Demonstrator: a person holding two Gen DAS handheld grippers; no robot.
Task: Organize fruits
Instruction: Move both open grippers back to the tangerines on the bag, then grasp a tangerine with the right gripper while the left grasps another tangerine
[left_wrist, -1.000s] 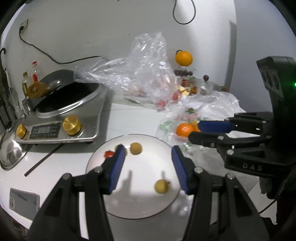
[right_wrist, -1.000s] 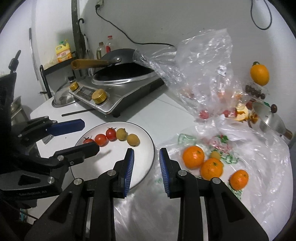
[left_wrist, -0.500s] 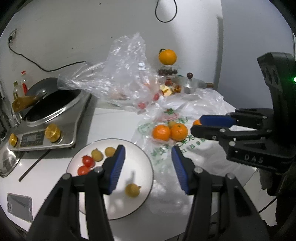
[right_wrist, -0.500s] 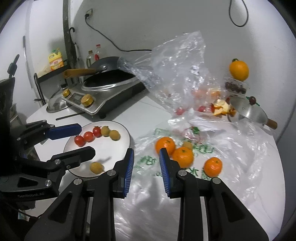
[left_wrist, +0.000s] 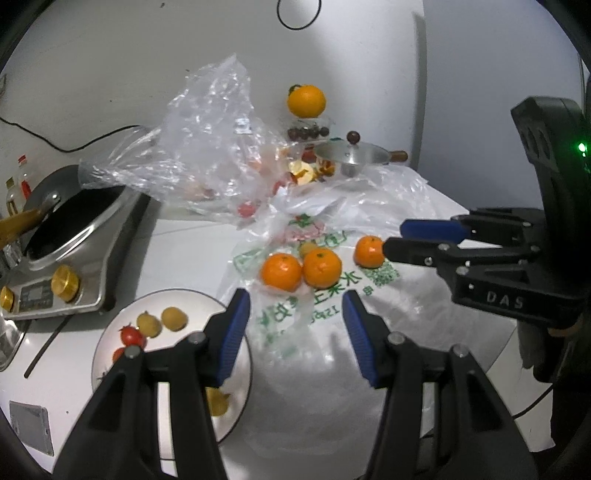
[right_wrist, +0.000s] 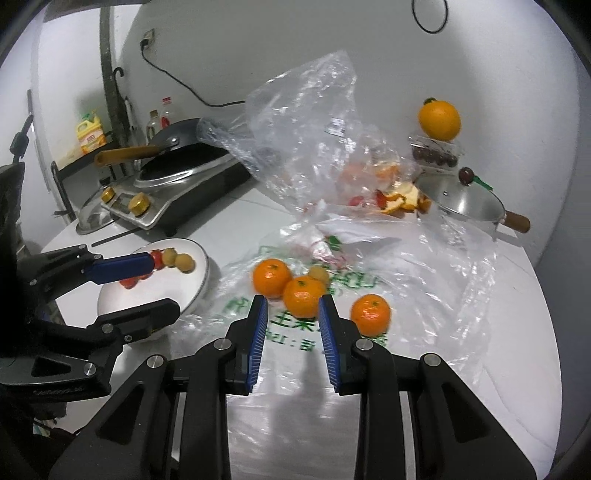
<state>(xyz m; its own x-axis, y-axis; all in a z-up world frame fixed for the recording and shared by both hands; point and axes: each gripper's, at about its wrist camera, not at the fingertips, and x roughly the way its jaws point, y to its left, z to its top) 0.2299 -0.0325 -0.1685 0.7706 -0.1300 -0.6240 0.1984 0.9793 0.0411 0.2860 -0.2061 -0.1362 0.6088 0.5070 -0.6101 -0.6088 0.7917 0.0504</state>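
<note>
Stove (left_wrist: 70, 254) far left, with wok (left_wrist: 66, 206) on top. Plate (left_wrist: 110, 332) next, carrying tomatoes (left_wrist: 131, 335) and small yellow fruits (left_wrist: 173, 318). Left gripper (left_wrist: 295, 332) spread, empty, over plate edge and bag (left_wrist: 332, 314). Three oranges (left_wrist: 320, 267) on bag, well apart from plate. Right gripper (right_wrist: 290, 332) spread, empty, just short of middle orange (right_wrist: 303, 297). Pot (right_wrist: 461, 201) far right.
</note>
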